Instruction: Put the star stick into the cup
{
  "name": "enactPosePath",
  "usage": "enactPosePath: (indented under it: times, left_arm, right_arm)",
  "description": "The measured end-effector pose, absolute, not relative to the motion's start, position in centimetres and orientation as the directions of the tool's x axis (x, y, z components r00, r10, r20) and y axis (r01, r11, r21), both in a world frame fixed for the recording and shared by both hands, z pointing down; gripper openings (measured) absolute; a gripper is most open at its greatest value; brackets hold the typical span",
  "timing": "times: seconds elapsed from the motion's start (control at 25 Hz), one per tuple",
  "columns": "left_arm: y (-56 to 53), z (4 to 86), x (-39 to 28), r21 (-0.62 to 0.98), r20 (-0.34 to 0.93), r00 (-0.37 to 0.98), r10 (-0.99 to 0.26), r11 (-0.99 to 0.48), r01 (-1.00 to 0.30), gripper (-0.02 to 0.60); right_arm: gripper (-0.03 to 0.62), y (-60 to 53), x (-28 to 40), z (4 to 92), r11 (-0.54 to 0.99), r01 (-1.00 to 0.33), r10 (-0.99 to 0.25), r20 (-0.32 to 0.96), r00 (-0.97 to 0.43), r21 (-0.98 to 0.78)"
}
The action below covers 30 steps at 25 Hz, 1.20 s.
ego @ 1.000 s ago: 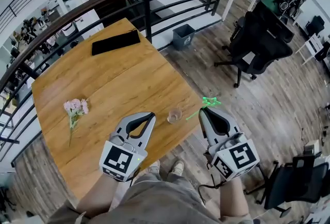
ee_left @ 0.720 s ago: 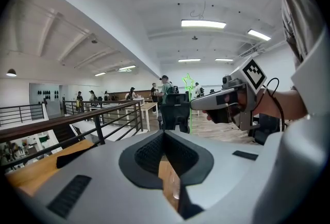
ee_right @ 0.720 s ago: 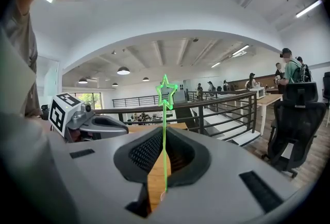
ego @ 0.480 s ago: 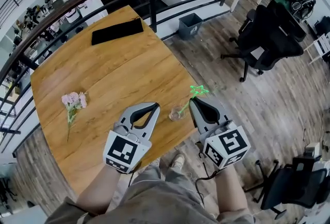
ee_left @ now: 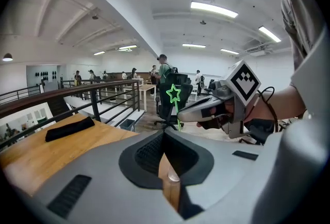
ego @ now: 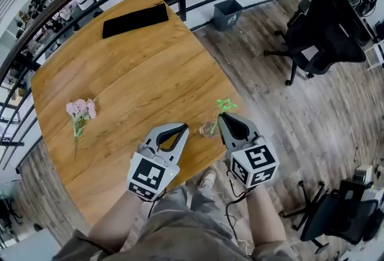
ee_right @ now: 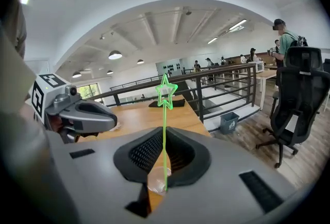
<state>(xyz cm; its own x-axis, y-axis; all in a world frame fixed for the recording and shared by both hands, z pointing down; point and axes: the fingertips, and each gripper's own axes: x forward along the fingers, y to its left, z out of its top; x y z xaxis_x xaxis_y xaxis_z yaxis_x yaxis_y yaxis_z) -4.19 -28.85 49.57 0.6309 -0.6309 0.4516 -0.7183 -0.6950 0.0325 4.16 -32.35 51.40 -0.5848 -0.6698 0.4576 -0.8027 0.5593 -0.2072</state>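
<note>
Right gripper point(ego: 222, 117) is clamped on the star stick point(ee_right: 164, 115), its jaws pressed together on the thin green shaft. The left gripper point(ego: 182, 128) has its jaws together with nothing between them.

The clear cup point(ego: 207, 129) stands on the wooden table point(ego: 132, 74) close to the near edge. The two grippers flank it, left gripper on its left and right gripper just beside it on its right.

The stick's long axis is what matters here. In the right gripper view it stands almost upright along the jaw seam, star end high. Its lower end comes down over the mouth of the cup, which shows just beneath the jaws. From the head view the shaft slants from the cup up and away to the cup's right, where the star sits. Whether the tip is already past the rim or only level with it I cannot tell. My judgement is that the insertion is nearly made, and the right gripper, being nearer and holding the stick, has only to lower it and let go.

A second ago the right gripper and the stick were out beyond the table edge, well to the right of the cup, with the star over the floor. Since then they have come in to the cup. The left gripper has also closed in on the cup from its left.
</note>
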Motion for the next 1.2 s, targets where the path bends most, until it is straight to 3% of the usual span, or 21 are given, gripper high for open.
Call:
enactPosePath:
  times: [0.64, 0.72, 0.84, 1.0, 1.2]
  left_arm:
    - [-27.1, 54.5, -4.1, 0.096, 0.525, 0.614, -0.590, -0.675, -0.731, 0.015]
    - [-27.1, 54.3, -4.2, 0.093, 0.524, 0.612, -0.593, -0.674, -0.733, 0.015]
    - [-27.2, 53.6, -4.2, 0.079, 0.515, 0.609, -0.603, -0.674, -0.735, 0.015]
    - [-27.5, 51.6, -4.5, 0.048, 0.490, 0.603, -0.629, -0.672, -0.739, 0.015]
    - [-28.2, 47.7, -4.6, -0.011, 0.434, 0.600, -0.672, -0.670, -0.743, 0.015]
  right_arm:
    - [0.045, -32.1, 3.8, 58.7, 0.544, -0.802, -0.589, 0.568, -0.574, -0.247]
    - [0.148, -32.0, 3.9, 58.8, 0.547, -0.803, -0.583, 0.580, -0.569, -0.238]
    - [0.176, -31.9, 4.4, 57.9, 0.541, -0.810, -0.596, 0.576, -0.559, -0.227]
    - [0.173, -31.5, 5.1, 55.1, 0.537, -0.816, -0.631, 0.540, -0.557, -0.214]
    - [0.087, -30.8, 6.3, 49.3, 0.546, -0.816, -0.690, 0.450, -0.567, -0.191]
